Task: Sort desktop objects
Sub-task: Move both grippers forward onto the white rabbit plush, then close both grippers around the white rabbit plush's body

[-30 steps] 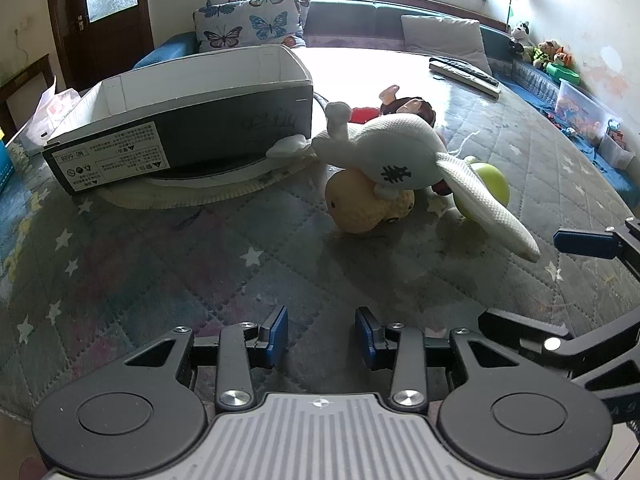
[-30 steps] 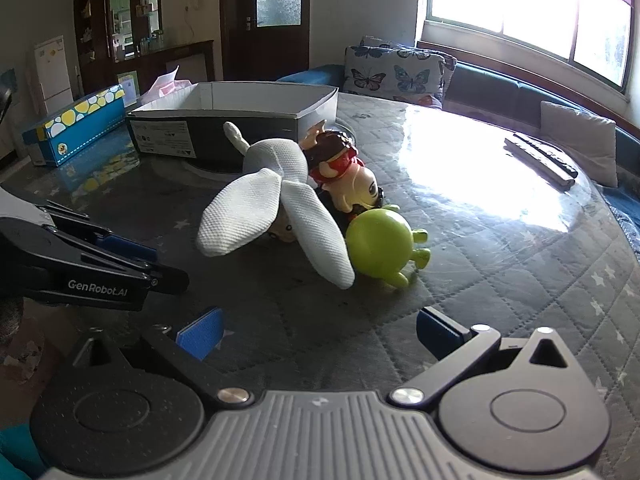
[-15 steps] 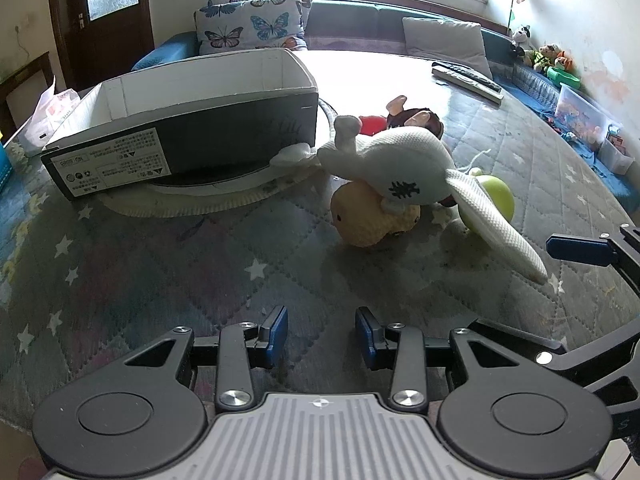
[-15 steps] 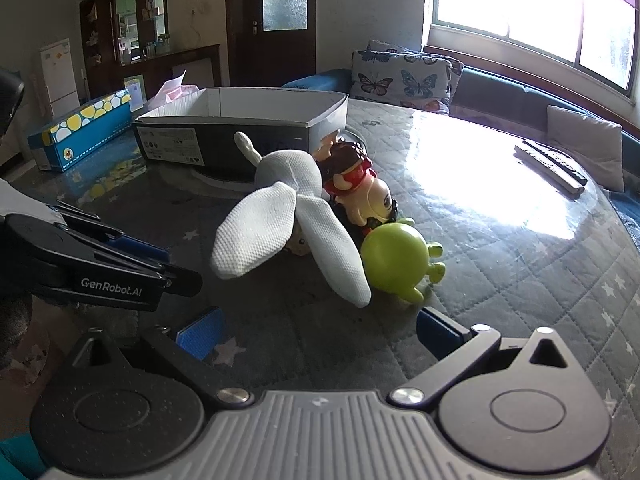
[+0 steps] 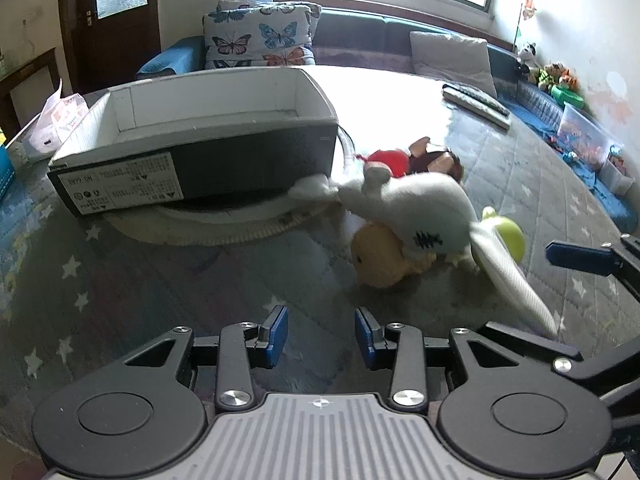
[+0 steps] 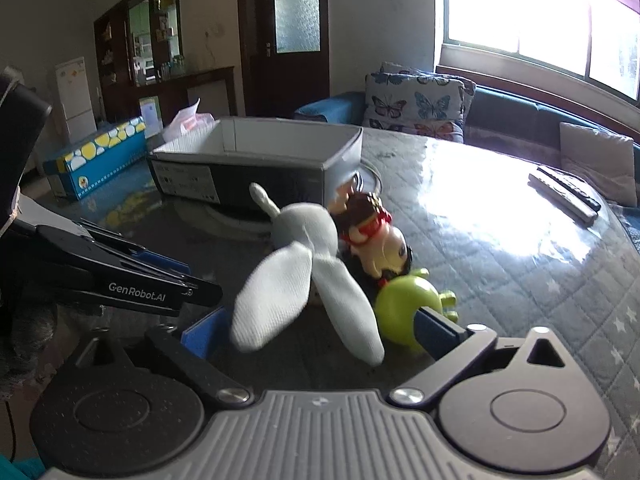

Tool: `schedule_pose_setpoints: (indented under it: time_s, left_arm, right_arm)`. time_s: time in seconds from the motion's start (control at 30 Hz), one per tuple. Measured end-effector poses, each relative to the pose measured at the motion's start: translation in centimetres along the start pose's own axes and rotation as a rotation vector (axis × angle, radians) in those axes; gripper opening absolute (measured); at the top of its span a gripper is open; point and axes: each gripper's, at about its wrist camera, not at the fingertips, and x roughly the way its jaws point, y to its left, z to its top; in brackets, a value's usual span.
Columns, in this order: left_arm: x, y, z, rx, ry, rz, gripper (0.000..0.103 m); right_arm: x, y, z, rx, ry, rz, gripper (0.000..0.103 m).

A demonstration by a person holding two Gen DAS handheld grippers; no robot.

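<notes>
My right gripper is spread wide around the white plush's ears, lower centre of frame; my left gripper gapes empty. Closing on one floppy ear could drag the green toy along

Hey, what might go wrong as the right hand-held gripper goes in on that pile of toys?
The white plush rabbit lies over the doll and beside the green toy, so the open right hand-held gripper may catch only a floppy ear. Lifting the rabbit could roll the orange toy beneath it.
</notes>
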Motion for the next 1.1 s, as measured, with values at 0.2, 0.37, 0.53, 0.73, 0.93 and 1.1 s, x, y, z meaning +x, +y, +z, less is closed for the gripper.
schedule_pose_setpoints:
  time_s: [0.2, 0.37, 0.53, 0.73, 0.93, 1.1]
  left_arm:
    - [-0.5, 0.9, 1.4, -0.024, -0.034, -0.022, 0.039]
    - [-1.0, 1.4, 2.5, -0.036, -0.063, -0.060, 0.039]
    - [-1.0, 1.8, 3.2, -0.045, -0.075, -0.083, 0.039]
    - [-0.4, 2.4, 3.7, -0.066, -0.069, -0.109, 0.039]
    - [0.2, 2.3, 3.6, -0.069, -0.050, -0.110, 0.039]
    - [0.2, 2.5, 3.0, -0.073, -0.036, -0.109, 0.039]
  right_arm:
    - [0.7, -1.0, 2.3, 0.005, -0.021, 0.029, 0.089]
    - [3.0, -1.7, 3.7, 0.017, -0.011, 0.058, 0.076]
    - [5.2, -2.3, 4.4, 0.040, 0.008, 0.097, 0.053]
    - [7.1, -2.4, 4.4, 0.028, 0.022, 0.144, 0.038]
    - [6.7, -2.2, 3.5, -0.044, 0.037, 0.173, 0.038]
    - [6.7, -2.4, 2.7, -0.042, 0.042, 0.171, 0.041]
